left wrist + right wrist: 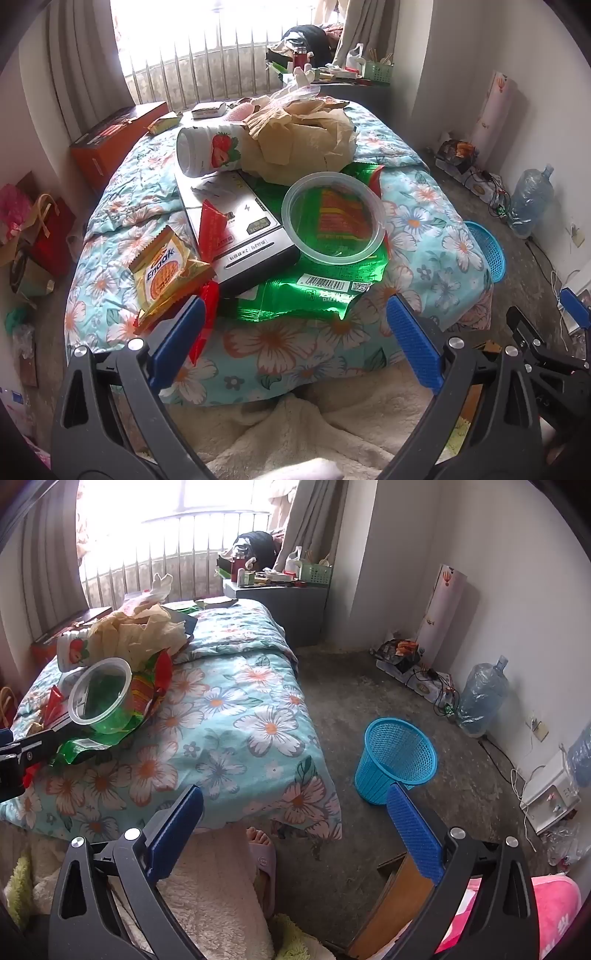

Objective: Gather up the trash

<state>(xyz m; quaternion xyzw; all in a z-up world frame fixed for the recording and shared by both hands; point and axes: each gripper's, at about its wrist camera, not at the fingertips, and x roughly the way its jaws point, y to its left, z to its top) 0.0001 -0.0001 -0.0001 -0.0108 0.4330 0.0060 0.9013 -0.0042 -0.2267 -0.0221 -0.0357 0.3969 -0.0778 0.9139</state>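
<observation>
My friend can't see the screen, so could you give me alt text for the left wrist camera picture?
A pile of trash lies on a floral bedspread: a clear plastic tub on a green snack bag, crumpled brown paper, a strawberry cup on its side and a yellow biscuit packet. The left claw is open and empty in front.

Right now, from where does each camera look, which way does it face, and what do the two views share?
Left wrist: sits on the left tongs, faces down over the bed's trash pile; its open tongs show, with the right tongs at the right edge.
Right wrist: sits on the right tongs, faces down past the bed corner to the floor and blue basket; its open tongs and a slippered foot show.
Shared: bed, clear tub, basket.
</observation>
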